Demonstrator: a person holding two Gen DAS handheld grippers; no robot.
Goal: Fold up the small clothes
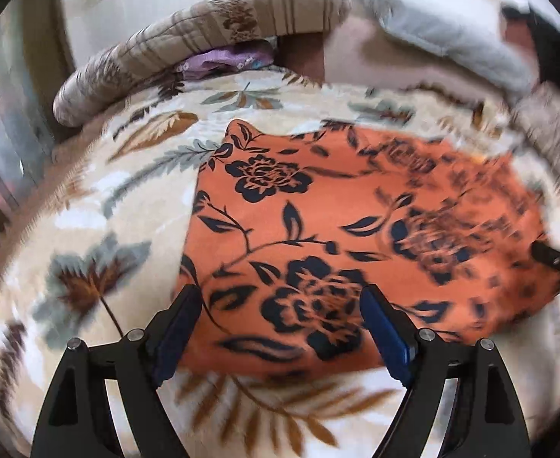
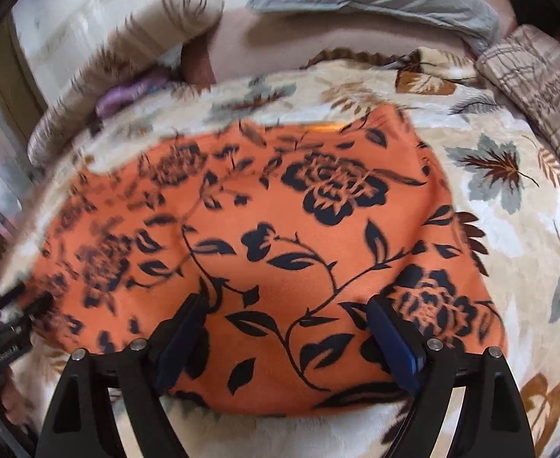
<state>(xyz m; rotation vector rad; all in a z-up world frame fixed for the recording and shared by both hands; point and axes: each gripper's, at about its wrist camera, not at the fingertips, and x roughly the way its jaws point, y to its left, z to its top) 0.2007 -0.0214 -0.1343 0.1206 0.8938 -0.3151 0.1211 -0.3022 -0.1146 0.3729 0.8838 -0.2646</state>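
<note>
An orange cloth with black flowers (image 1: 337,236) lies flat on a cream blanket with a leaf print (image 1: 127,210). It also fills the middle of the right wrist view (image 2: 272,236). My left gripper (image 1: 280,305) is open and empty, its blue pads over the cloth's near left part. My right gripper (image 2: 284,316) is open and empty over the cloth's near right part. The right gripper's tip shows at the right edge of the left wrist view (image 1: 559,263). The left gripper shows at the left edge of the right wrist view (image 2: 5,328).
A rolled brown patterned quilt (image 1: 203,38) lies along the far side, with a purple cloth (image 1: 222,59) under it. A grey pillow (image 2: 375,0) lies at the far right. Another quilt roll (image 2: 539,84) sits to the right. The blanket (image 2: 509,229) spreads around the cloth.
</note>
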